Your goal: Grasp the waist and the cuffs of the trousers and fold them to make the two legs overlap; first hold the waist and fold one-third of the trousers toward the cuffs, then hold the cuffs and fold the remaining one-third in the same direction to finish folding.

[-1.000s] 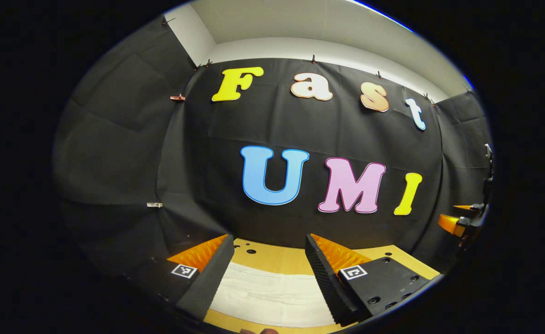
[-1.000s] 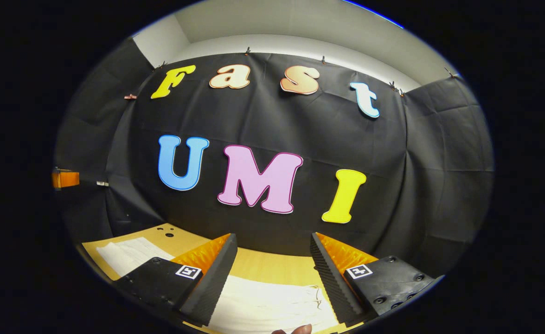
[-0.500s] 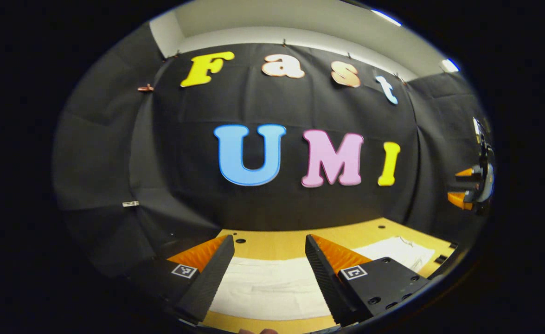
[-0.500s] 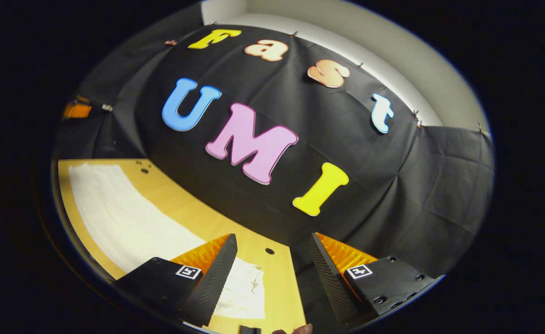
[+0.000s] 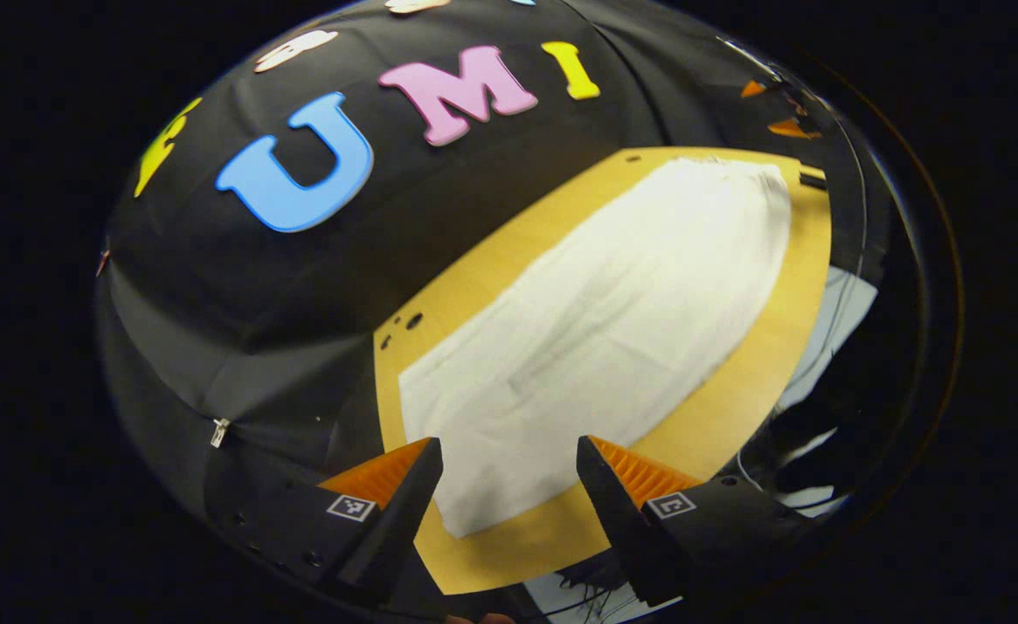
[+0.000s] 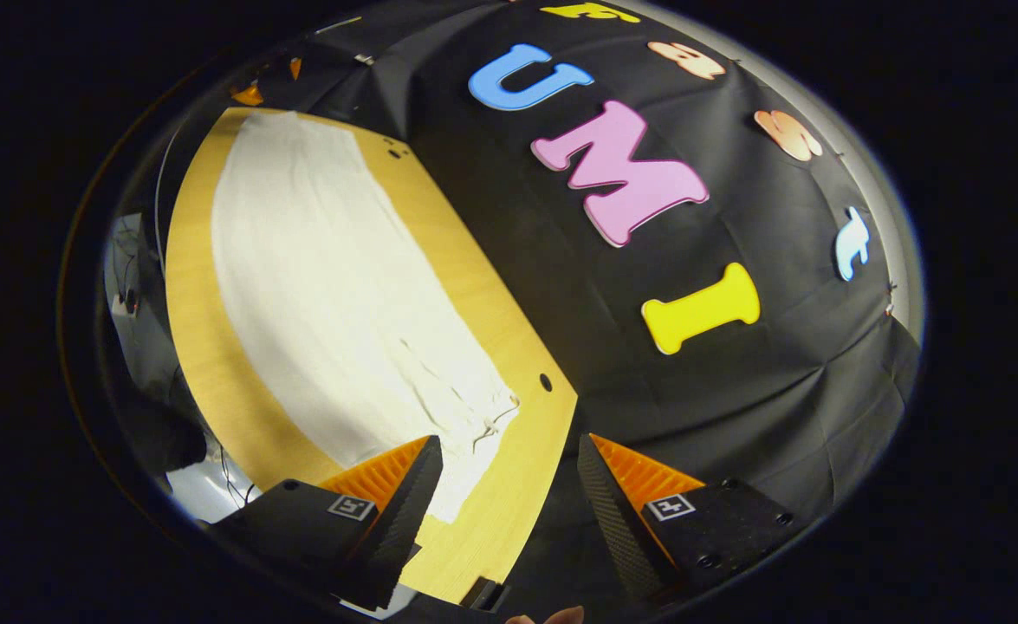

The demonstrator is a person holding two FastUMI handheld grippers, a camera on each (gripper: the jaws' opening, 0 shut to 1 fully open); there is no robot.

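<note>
Flat trousers (image 5: 595, 321), just ahead of left gripper (image 5: 509, 485)

We see both views dim toward their rims and strongly bent by the fisheye, with soft blur over the whole scene, while the white trousers (image 5: 612, 329) glare nearly featureless against the warmly lit worktop (image 5: 760, 373).

White trousers (image 5: 612, 329) lie apparently flat, lengthwise on the wooden table (image 5: 751, 381).
</note>
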